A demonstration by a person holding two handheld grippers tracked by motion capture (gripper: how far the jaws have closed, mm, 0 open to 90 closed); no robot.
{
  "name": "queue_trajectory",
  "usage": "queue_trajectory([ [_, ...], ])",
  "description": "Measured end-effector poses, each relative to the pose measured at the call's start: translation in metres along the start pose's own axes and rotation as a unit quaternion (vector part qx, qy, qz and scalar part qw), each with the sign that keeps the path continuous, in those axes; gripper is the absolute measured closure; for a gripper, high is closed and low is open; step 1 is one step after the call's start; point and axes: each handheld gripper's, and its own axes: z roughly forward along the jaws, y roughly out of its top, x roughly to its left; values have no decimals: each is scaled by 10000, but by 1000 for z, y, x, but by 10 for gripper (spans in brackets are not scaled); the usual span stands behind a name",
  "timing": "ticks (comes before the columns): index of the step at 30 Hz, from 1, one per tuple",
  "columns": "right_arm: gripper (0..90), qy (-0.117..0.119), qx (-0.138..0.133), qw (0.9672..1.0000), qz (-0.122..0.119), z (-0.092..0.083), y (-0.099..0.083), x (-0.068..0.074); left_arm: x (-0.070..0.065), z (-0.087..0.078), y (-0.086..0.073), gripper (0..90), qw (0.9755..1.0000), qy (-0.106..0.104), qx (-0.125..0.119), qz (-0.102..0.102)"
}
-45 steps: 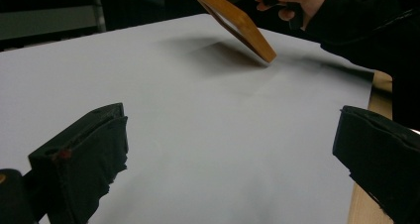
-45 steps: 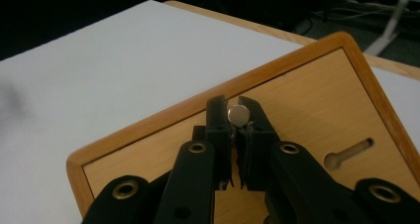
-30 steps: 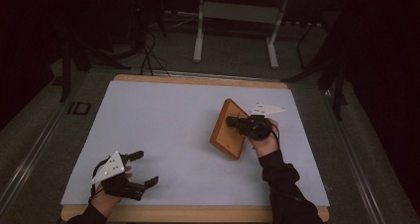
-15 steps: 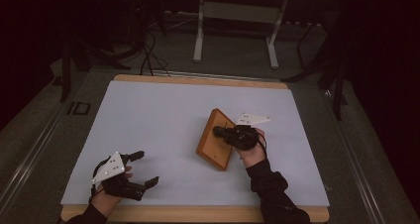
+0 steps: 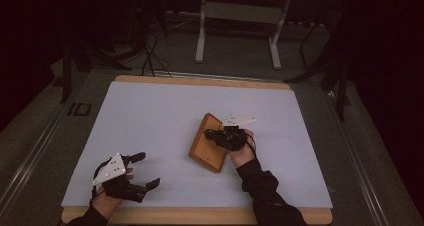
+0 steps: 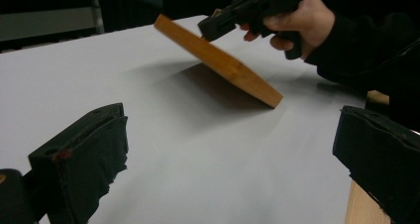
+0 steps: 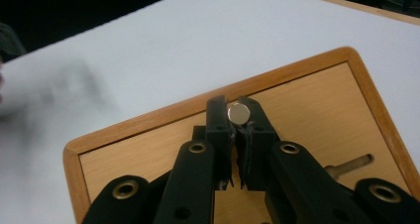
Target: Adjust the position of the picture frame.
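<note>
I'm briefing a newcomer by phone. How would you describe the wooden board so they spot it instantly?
On the white table top, look right of centre, where the right hand-held gripper is. There a flat rectangular wooden board with a raised darker rim is tilted, one corner on the table. A small round silver knob marks its face.

A wooden-edged table (image 5: 200,81) stood covered by a pale sheet (image 5: 160,121) reaching nearly to its rims (bare wood showed along the near and far edges). On the sheet, right of centre, a wooden board (image 5: 207,148) rested by one lower corner, tilted up, casting its shadow beneath.
</note>
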Motion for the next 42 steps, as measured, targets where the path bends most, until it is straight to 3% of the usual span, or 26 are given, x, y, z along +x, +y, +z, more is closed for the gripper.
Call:
queue_trajectory([
  [8, 851, -255, 44, 9997, 7, 19, 1, -2, 0, 0, 0, 9, 10000, -17, 22, 24],
  [19, 848, -432, 234, 9987, -110, 44, -3, 3, 0, 0, 0, 9, 10000, -22, 36, 32],
  [27, 847, -470, 372, 9981, -142, 52, -5, 4, 0, 0, 0, 9, 10000, -27, 18, 16],
  [31, 843, -471, 519, 9974, -179, 59, -8, 5, 0, 0, 0, 9, 10000, -28, 29, 30],
  [38, 828, -391, 509, 9979, -109, 59, -8, 3, 0, 0, 0, 9, 10000, -29, 35, 27],
  [42, 734, -175, 440, 9989, -1, 55, -8, 1, 0, 0, 0, 9, 10000, -22, 37, 30],
])
